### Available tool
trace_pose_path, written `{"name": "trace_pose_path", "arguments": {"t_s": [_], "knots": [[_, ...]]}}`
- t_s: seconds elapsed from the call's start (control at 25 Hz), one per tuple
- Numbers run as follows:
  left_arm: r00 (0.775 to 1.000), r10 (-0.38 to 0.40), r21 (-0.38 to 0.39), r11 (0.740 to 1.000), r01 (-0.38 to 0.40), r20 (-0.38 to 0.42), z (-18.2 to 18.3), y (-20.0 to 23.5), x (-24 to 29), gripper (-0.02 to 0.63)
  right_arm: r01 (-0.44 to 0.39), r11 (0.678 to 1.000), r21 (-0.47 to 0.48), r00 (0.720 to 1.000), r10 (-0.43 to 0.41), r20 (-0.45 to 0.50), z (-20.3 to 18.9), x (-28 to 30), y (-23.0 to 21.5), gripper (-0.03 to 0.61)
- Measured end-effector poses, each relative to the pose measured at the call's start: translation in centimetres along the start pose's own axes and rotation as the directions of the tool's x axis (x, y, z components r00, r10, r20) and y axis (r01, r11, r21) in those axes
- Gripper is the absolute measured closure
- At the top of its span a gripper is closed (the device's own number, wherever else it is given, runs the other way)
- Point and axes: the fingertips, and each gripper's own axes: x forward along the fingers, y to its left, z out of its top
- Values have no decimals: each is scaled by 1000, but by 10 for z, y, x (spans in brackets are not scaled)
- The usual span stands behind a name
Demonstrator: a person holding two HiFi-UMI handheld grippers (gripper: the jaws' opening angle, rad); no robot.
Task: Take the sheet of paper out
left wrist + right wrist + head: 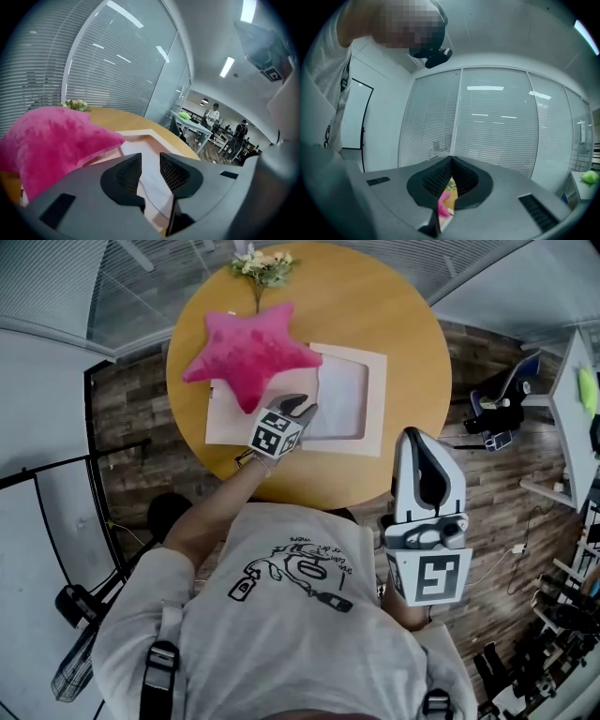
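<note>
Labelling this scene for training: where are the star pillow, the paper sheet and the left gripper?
star pillow [251, 354], head view, its middle
paper sheet [343, 395], head view, bare part right of the gripper
left gripper [302, 409], head view, midway between its fingers

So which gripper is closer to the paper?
Left. The left gripper hangs right over the paper at its near edge, jaws apart; the right gripper is held back by the person, away from it.

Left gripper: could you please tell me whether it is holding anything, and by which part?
Nothing is held: the left gripper has its jaws apart above the sheet of paper.
</note>
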Motion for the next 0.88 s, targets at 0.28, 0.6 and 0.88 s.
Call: {"name": "trace_pose_path", "arguments": {"t_s": [0.28, 0.6, 0.88], "knots": [[994, -2, -29, 1000, -1, -106, -35, 16, 41, 474, 9, 1000, 3, 1000, -9, -14, -5, 2, -3, 572], [976, 28, -70, 997, -44, -214, -64, 33, 84, 462, 10, 1000, 13, 999, -10, -39, -17, 6, -6, 572], [963, 58, -93, 992, -85, -262, -76, 42, 106, 432, 22, 999, 35, 998, -20, -57, -21, 7, -10, 572]]}}
